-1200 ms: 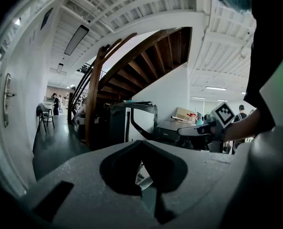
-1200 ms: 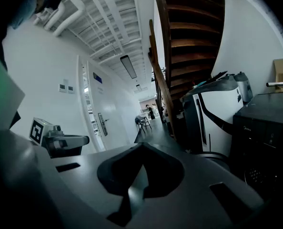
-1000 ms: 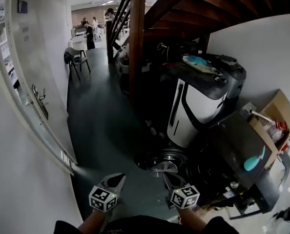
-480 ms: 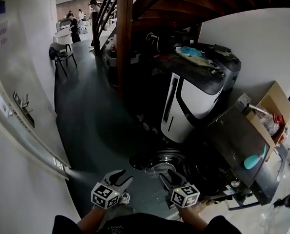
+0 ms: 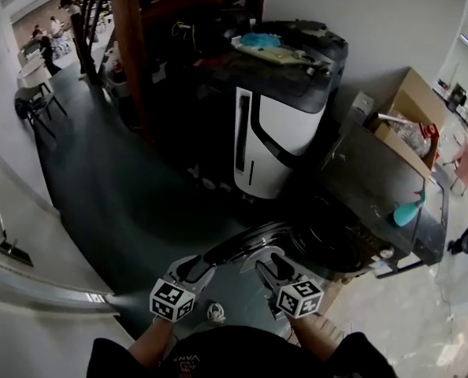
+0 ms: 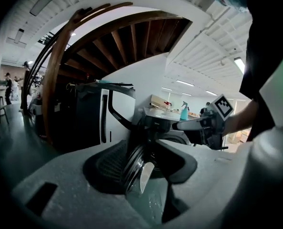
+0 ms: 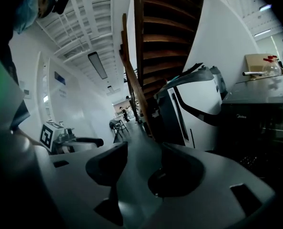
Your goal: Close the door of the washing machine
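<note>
Left hand-held gripper (image 5: 193, 268): jaws opening, released. The edge of the round chrome-rimmed glass door (image 6: 134, 168) shows in their gap, ungripped. Right hand-held gripper (image 5: 269, 268) just beside: jaws opening, nothing between. Door swung open from the dark front-loading washing machine (image 5: 372, 191).

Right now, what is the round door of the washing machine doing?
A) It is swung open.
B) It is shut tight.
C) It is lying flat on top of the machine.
A, because the round door sticks out from the front of the washing machine, and the dark drum hole behind it is uncovered.
</note>
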`<state>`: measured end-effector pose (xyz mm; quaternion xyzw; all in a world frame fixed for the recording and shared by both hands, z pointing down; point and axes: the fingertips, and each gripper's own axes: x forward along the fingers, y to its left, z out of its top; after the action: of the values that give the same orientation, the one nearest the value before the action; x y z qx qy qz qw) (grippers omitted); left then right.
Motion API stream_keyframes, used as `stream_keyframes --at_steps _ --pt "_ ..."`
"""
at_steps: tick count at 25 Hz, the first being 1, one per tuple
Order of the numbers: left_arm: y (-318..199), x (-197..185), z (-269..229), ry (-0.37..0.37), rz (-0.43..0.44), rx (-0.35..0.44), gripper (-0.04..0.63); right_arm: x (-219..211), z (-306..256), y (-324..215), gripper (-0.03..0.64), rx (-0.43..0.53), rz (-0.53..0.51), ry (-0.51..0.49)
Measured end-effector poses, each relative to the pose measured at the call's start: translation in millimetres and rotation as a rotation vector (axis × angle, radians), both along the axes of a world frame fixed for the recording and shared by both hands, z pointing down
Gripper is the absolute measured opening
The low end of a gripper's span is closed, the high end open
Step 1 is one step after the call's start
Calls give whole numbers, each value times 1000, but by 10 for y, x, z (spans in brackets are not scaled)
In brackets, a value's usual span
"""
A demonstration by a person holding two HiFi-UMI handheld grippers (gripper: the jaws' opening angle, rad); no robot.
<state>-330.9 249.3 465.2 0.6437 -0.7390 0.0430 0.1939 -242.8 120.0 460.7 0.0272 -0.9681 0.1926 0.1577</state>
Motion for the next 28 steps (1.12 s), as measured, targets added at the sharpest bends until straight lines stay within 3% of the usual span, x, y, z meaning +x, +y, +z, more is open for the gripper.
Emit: stream_keyframes --at_steps 6,12,20,28 --pt "-341 -346 381 6 193 -55 189 -60 167 -156 206 -32 189 16" --pt "-821 -478 864 -7 358 -118 210 84 348 -314 206 -57 313 40" --pt "-1542 -380 1470 -12 476 -222 252 475 576 -580 206 -90 418 95" --pt "-1964 -252 2150 -17 525 -419 303 895 786 -855 204 -100 462 138"
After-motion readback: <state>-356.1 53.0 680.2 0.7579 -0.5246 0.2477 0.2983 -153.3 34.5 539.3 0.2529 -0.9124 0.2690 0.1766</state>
